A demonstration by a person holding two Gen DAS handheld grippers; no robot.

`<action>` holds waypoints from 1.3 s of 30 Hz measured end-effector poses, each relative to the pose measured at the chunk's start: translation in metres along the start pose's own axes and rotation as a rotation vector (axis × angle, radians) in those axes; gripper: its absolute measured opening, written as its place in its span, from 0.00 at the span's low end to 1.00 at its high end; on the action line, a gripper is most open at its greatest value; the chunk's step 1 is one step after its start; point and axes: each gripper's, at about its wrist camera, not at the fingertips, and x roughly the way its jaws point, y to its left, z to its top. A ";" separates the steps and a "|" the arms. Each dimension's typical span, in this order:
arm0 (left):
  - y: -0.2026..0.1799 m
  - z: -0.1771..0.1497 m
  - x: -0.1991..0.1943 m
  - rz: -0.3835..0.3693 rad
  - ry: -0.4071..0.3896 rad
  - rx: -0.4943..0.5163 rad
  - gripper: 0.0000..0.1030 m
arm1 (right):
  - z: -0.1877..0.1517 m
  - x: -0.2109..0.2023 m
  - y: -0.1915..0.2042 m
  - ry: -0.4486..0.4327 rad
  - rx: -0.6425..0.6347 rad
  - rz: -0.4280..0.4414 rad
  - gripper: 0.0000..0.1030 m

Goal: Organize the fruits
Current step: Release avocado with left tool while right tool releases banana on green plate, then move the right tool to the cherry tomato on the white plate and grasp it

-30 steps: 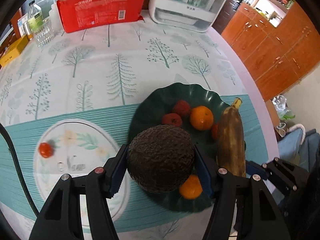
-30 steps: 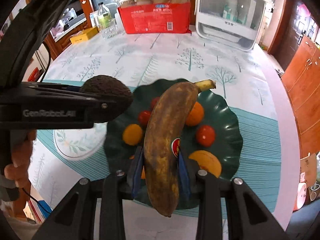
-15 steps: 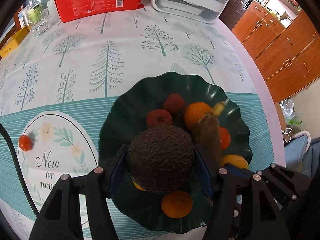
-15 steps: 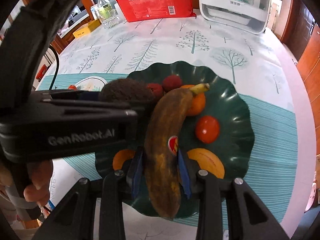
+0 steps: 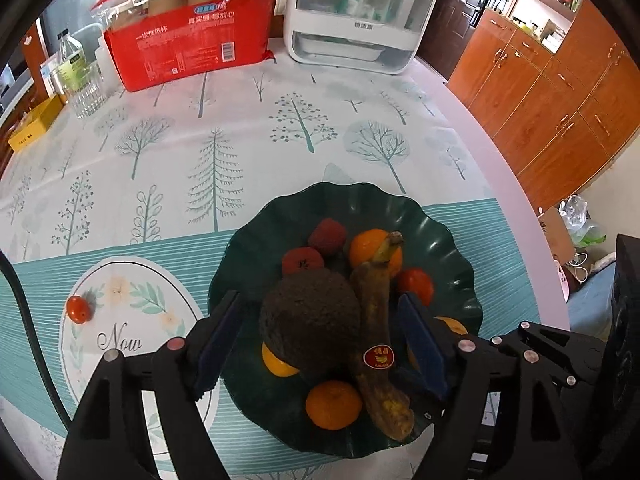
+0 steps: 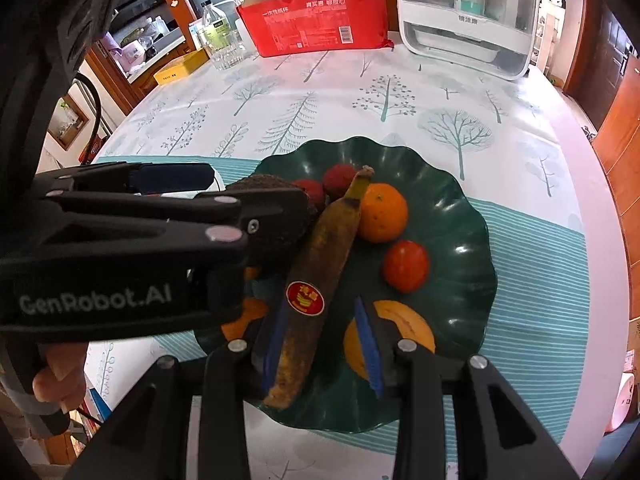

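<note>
The left tongs (image 5: pixel 320 340) stand apart, their blue pads clear on either side of the avocado (image 5: pixel 310 322): a dark, pebbly, rounded fruit resting in the plate (image 5: pixel 448 236). The right tongs (image 6: pixel 322 340) are also apart, with a gap on the right side of the banana (image 6: pixel 320 276); whether the left pad touches the peel cannot be told.

The banana is one long, brown, mottled fruit with a red oval sticker. It lies in the plate just beside the avocado, at its 3 o'clock in the left wrist view. Its long axis runs from 6 toward 12 o'clock, stem at the far end against an orange (image 5: pixel 374 254).

The plate is dark green, glossy, with a wavy scalloped rim. Around the two big fruits lie smooth round orange fruits, at least three in the left view, and three reddish ones, one bumpy-skinned.

At 9 o'clock of the plate, well apart, one small tomato (image 5: pixel 78 309) sits on the tree-printed surface (image 5: pixel 240 140). At the far edge stand a red pack of paper cups (image 5: pixel 188 44) and a white plastic appliance (image 5: pixel 360 12).
</note>
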 end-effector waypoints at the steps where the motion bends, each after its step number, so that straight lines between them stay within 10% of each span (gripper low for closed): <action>1: 0.000 0.000 -0.002 0.001 -0.002 0.002 0.76 | 0.000 -0.001 0.000 -0.002 0.004 0.001 0.34; 23: 0.050 -0.045 -0.032 0.063 0.022 -0.035 0.78 | -0.002 -0.001 0.005 0.002 0.116 -0.028 0.34; 39: 0.145 -0.053 -0.103 0.140 -0.052 -0.022 0.79 | 0.038 -0.011 0.104 -0.080 0.130 -0.007 0.34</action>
